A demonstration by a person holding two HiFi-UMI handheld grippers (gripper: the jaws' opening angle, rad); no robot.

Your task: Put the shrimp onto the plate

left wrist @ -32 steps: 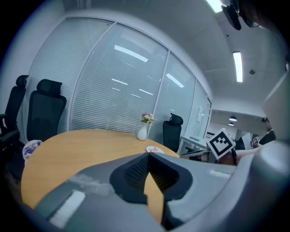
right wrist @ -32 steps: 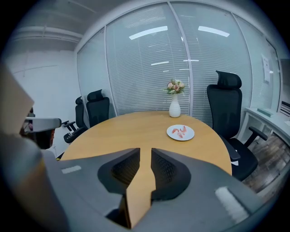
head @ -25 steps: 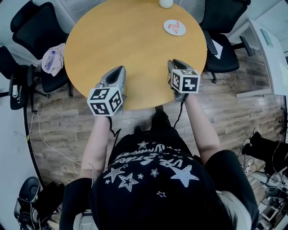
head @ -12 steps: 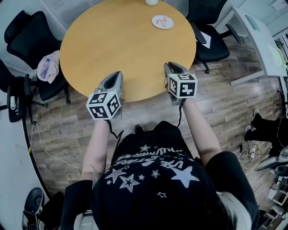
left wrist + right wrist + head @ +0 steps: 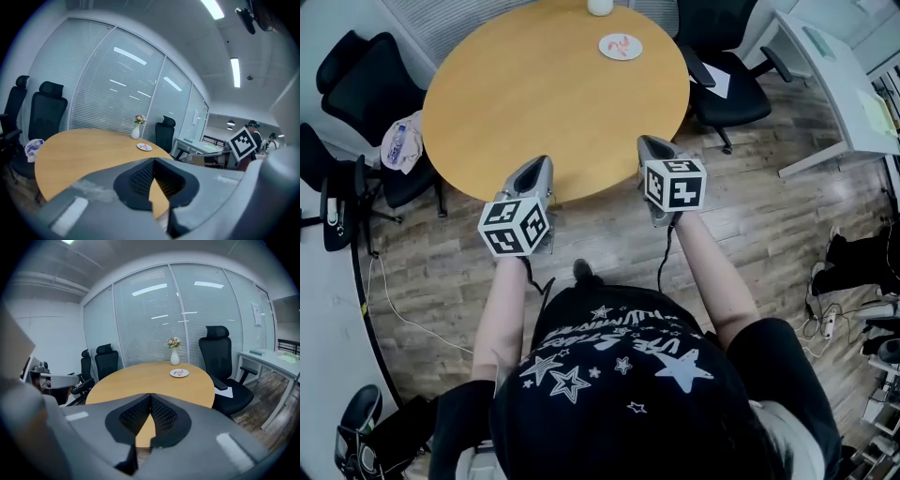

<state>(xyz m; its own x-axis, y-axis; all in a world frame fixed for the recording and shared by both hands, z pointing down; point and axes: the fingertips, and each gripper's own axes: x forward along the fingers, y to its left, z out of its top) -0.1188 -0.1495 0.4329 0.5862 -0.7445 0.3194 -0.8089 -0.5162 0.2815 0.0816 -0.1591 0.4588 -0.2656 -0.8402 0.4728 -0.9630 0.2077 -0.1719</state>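
Observation:
Far across the round wooden table (image 5: 534,94) a small white plate (image 5: 621,46) holds pink shrimp (image 5: 622,43); the same plate (image 5: 179,373) shows in the right gripper view and, smaller, as the plate (image 5: 145,147) in the left gripper view. My left gripper (image 5: 539,165) hangs at the table's near edge, jaws shut with nothing between them. Off the near right edge, over the floor, my right gripper (image 5: 648,143) is also shut and empty. Both are far from the plate. Each gripper's own view shows its tips touching: the left gripper (image 5: 153,161) and the right gripper (image 5: 150,397).
A white vase (image 5: 600,6) with flowers stands just behind the plate. Black office chairs (image 5: 352,66) ring the table; one on the left holds a bag with a bottle (image 5: 397,145). A white desk (image 5: 848,75) stands at the right, and cables (image 5: 384,281) lie on the wooden floor.
Both grippers have drawn back from over the table's edge toward the person. The table and plate now sit farther up and away in the head view.

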